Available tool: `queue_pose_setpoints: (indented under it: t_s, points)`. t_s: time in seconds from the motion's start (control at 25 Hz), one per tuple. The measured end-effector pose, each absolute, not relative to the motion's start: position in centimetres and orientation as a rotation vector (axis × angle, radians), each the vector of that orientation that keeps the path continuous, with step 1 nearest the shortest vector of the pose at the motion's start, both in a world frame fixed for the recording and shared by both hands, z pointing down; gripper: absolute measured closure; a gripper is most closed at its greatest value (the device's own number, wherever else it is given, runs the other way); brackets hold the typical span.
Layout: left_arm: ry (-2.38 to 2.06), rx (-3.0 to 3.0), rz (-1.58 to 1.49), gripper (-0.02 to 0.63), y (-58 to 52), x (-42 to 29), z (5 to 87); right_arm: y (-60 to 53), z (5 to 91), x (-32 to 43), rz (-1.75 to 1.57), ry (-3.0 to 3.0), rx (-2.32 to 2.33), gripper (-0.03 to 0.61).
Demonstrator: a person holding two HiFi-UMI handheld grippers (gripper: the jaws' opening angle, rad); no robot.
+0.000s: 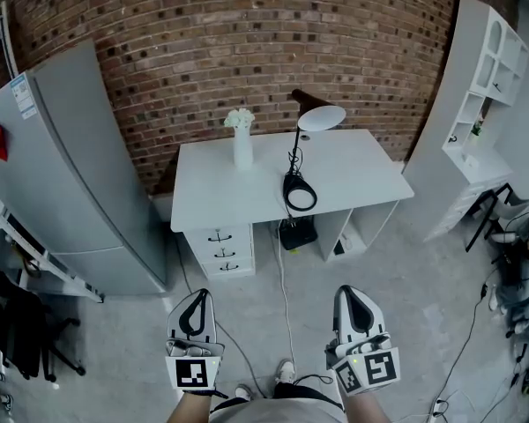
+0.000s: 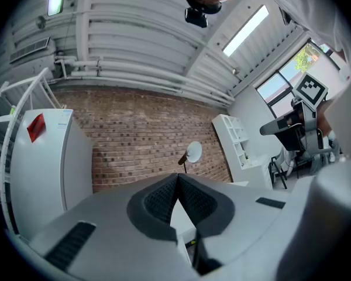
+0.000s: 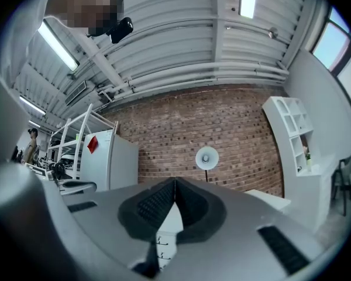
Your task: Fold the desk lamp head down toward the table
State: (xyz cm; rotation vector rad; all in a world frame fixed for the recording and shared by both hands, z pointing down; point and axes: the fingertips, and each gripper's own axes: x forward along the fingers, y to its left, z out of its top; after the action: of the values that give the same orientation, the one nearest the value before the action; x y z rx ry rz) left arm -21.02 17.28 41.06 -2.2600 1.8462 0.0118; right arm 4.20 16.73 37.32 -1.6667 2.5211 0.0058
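One lamp [image 1: 322, 118], one vase [image 1: 242, 148], one desk [image 1: 353, 179]

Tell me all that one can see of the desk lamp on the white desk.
The lamp stands on the white desk, near its front edge. Its round base is a dark ring with a pale centre. A thin black stem rises from it to a white, disc-shaped head, which is raised, not folded down. The head looks like plastic. Only the desk touches the lamp.
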Motion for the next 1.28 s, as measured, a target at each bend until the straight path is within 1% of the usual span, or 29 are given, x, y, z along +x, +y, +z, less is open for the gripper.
queue_pose_setpoints:
  t_s: [0.52, 0.72, 1.0, 1.28]
  points:
    - [1.856, -2.301, 0.003, 0.605, 15.3, -19.8, 42.5, 14.6, 38.3, 5.5, 0.021, 2.551, -1.709, 0.560]
    - [1.871, -2.303, -0.001, 0.606, 12.4, -18.4, 43.1, 11.7, 39.0, 7.3, 0.009, 2.546, -1.707, 0.560]
    - [1.863, -2.259, -0.007, 0.605, 7.3, -15.4, 41.5, 6.3, 38.7, 9.4, 0.005, 2.566, -1.650, 0.561]
    - [1.890, -2.229, -0.058, 0.606, 5.0, -13.8, 41.8, 2.3, 39.1, 10.7, -0.018, 2.583, -1.584, 0.560]
